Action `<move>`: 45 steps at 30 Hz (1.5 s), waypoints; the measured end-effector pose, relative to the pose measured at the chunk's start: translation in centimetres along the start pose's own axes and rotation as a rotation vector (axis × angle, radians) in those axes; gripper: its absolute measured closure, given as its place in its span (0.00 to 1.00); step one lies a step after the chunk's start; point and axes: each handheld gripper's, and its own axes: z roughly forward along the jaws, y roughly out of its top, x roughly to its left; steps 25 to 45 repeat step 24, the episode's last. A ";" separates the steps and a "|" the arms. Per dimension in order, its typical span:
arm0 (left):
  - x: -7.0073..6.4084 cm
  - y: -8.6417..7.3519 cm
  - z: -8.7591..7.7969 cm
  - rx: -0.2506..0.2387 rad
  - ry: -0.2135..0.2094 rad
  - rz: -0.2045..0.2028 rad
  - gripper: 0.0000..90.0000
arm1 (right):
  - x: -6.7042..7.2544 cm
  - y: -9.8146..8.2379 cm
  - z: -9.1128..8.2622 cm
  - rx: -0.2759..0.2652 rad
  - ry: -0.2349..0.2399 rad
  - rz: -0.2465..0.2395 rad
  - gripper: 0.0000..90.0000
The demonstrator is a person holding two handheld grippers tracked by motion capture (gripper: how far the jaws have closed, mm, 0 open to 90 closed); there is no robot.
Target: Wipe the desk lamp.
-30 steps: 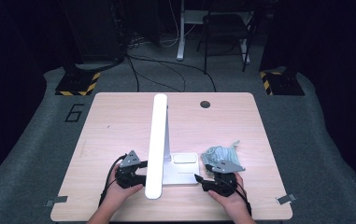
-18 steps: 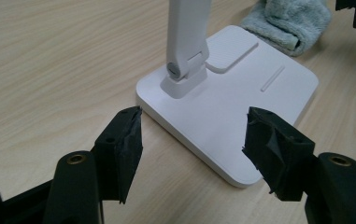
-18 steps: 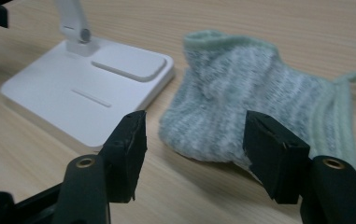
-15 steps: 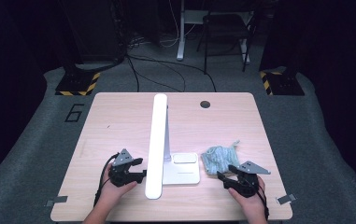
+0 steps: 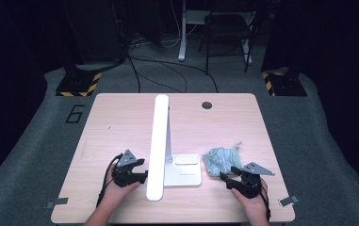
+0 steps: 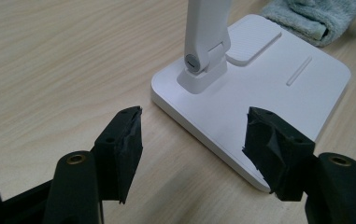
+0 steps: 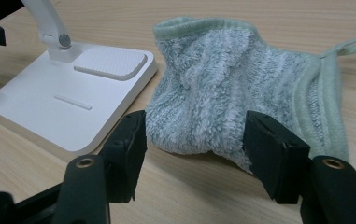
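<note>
My right tongs stand apart, nothing between the pads, pointed at the near edge of the cloth. Cloth lies crumpled on the table, just right of the lamp base, its near corner close to the base's edge. My left tongs stand apart too, empty, low at the base's left corner, beside the lamp arm's hinge.

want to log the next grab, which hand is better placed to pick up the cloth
Right. The right gripper sits open just before the cloth, jaws framing it; the left gripper faces the lamp base.
</note>
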 end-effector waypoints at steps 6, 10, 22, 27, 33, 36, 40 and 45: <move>0.4 0.0 -0.1 -0.014 0.016 -0.014 0.41 | -0.4 -0.1 0.1 -0.011 0.024 0.059 0.44; 0.8 0.0 0.0 -0.029 0.036 -0.034 0.41 | -0.6 -0.1 0.0 -0.017 0.002 0.079 0.44; 1.6 0.1 0.1 -0.059 0.030 -0.087 0.41 | -1.0 -0.5 -0.3 -0.021 -0.032 0.087 0.44; 1.7 0.1 0.0 -0.056 0.031 -0.089 0.40 | -1.3 -0.5 -0.4 -0.033 -0.042 0.093 0.44; 1.7 0.1 0.0 -0.056 0.031 -0.089 0.40 | -1.3 -0.5 -0.4 -0.033 -0.042 0.093 0.44; 1.7 0.1 0.0 -0.056 0.031 -0.089 0.40 | -1.3 -0.5 -0.4 -0.033 -0.042 0.093 0.44; 1.7 0.1 0.0 -0.056 0.031 -0.089 0.40 | -1.3 -0.5 -0.4 -0.033 -0.042 0.093 0.44; 1.7 0.1 0.0 -0.056 0.031 -0.089 0.40 | -1.3 -0.5 -0.4 -0.033 -0.042 0.093 0.44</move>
